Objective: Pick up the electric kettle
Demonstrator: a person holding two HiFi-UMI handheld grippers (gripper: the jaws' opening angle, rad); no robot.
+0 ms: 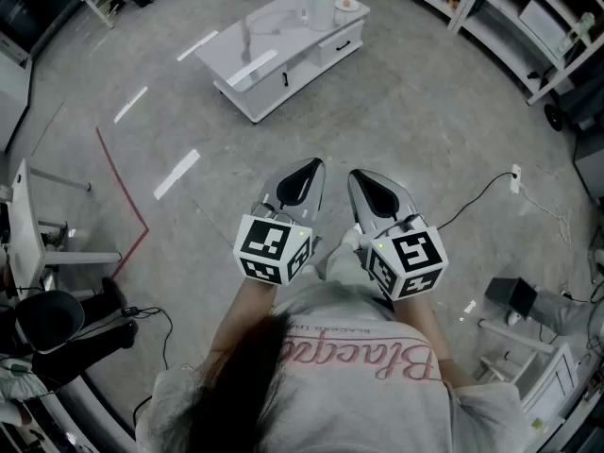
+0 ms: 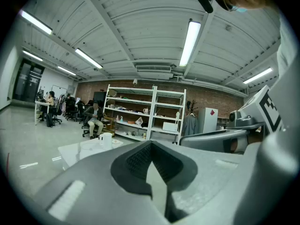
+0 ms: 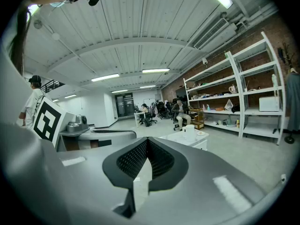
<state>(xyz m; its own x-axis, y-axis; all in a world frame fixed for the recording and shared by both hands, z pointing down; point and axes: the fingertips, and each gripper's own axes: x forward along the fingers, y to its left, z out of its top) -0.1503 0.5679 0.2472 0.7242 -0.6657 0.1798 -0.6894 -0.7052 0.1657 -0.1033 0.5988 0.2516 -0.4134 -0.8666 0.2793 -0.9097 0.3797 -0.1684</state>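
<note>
A white electric kettle (image 1: 317,8) stands on a low white table (image 1: 274,59) far across the floor from me. It shows small in the left gripper view (image 2: 107,139) and in the right gripper view (image 3: 189,131). Both grippers are held close to the person's chest, side by side, pointing toward the table. My left gripper (image 1: 307,168) (image 2: 151,144) has its jaws together with nothing between them. My right gripper (image 1: 364,177) (image 3: 147,141) is likewise shut and empty. A wide stretch of grey floor separates them from the kettle.
A small plate (image 1: 346,5) lies beside the kettle. White shelving (image 1: 528,26) lines the far right. A black cable (image 1: 481,196) and a red tape line (image 1: 123,187) run over the floor. Office chairs and desks stand at the left, with seated people (image 2: 95,118) behind the table.
</note>
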